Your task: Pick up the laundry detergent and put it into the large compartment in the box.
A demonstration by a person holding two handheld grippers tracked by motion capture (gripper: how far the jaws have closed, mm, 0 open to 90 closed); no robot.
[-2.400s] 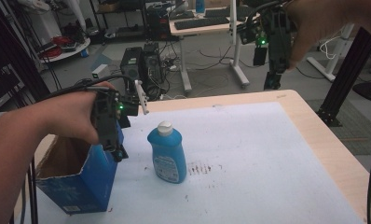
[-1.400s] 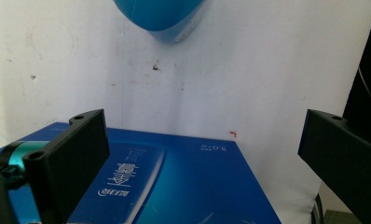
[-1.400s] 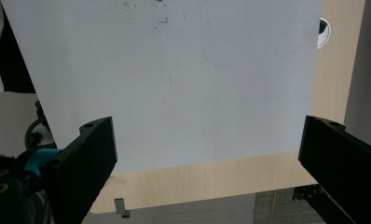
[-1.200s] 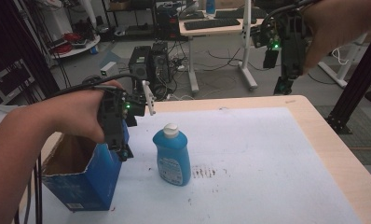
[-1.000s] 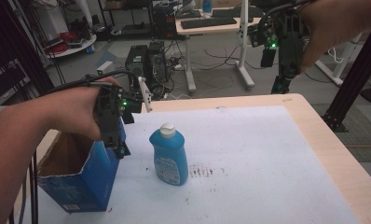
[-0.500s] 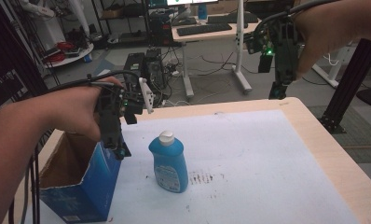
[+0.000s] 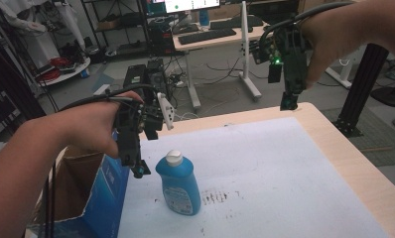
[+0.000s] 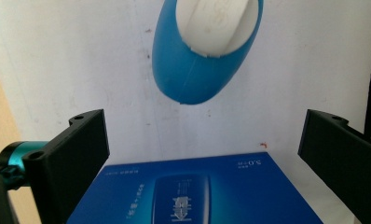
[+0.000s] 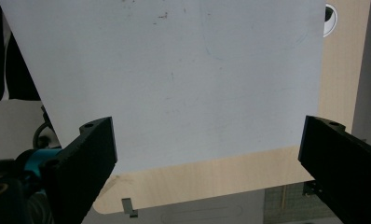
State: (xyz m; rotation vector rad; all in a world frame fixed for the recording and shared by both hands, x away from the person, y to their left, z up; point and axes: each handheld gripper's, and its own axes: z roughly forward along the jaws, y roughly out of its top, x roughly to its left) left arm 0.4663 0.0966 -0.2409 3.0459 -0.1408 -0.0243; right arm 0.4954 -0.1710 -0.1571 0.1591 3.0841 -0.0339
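The table point(image 7: 329, 163) carries a white sheet, and at its near-left corner stands an open blue box point(image 7: 103, 193). Just right of it, upright on the sheet and apart from it, is the blue bottle point(image 7: 178, 186) with its white cap point(image 7: 174, 157). That bottle looks like your target.

Your left gripper point(image 7: 138, 171) hangs just left of the bottle, above the box's right wall, jaws set wide apart and holding nothing. In the left gripper view the bottle point(image 8: 197, 60) sits ahead of the jaws and off centre, with the box wall point(image 8: 193, 196) below them. Shift right until the bottle is centred between the jaws, clear the box edge, then come down and close on the body below the cap.

Your right gripper point(image 7: 290, 101) is high over the far right edge, jaws also spread and empty. Keep it well apart.
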